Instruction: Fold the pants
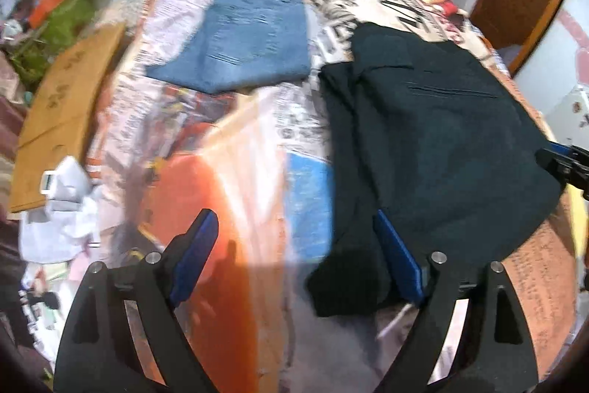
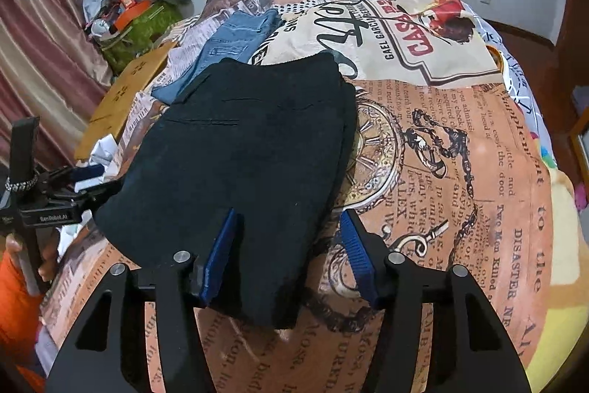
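The dark pants lie folded into a thick flat bundle on a bed covered with a newspaper-print sheet. The right claw hangs over their near edge, its jaws about half apart; the left blue pad is over the cloth and the right one over the sheet just beside the bundle, neither visibly pressing it. The left claw stands wide with nothing in it, at the other side of the bundle, its right pad at the edge of the dark cloth and the left one over an orange patch of the sheet. Beyond the dark bundle lie folded blue jeans, just beside it. Past the bed's edge are a flat cardboard box, a green bag heaped with clutter, and a pink curtain. Both claws tilt steeply down toward the bed.
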A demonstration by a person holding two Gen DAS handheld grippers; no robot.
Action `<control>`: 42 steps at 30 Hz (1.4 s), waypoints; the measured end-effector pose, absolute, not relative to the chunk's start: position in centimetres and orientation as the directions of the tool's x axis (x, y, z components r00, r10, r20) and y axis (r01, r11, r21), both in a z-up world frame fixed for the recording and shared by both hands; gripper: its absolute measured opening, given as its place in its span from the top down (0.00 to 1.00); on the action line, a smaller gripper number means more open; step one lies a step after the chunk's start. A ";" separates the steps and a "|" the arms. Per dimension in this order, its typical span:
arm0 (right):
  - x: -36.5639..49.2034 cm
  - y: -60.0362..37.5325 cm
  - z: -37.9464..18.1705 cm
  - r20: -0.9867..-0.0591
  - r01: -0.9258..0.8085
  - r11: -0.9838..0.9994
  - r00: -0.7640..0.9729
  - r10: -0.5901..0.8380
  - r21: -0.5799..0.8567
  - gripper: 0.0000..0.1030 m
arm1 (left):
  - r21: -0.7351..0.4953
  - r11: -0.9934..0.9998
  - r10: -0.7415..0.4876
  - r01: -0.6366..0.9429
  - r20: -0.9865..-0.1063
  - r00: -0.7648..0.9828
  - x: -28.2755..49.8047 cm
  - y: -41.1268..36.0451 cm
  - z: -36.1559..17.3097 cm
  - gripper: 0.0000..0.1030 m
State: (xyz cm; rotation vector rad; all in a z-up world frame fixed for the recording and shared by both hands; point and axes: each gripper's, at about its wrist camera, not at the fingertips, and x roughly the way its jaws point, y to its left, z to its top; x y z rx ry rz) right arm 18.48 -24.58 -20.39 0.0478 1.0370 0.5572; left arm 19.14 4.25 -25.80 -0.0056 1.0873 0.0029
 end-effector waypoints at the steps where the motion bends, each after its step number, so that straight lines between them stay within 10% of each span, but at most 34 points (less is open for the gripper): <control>1: 18.3 -24.5 -20.4 -0.801 -0.416 0.862 0.388 0.456 0.289 0.51 | 0.005 1.000 0.015 -0.022 -0.885 0.465 18.9 4.6 -25.9 0.14; 21: 22.1 -24.5 -16.4 -0.764 -0.461 0.853 0.450 0.463 0.245 0.51 | -0.036 0.997 -0.071 0.068 -0.769 0.635 27.1 2.0 -18.5 0.14; 42: 30.1 -22.6 -23.4 -0.796 -0.458 0.840 0.372 0.478 0.290 0.63 | 0.021 0.978 -0.074 0.206 -0.893 0.444 35.7 -3.6 -27.3 0.33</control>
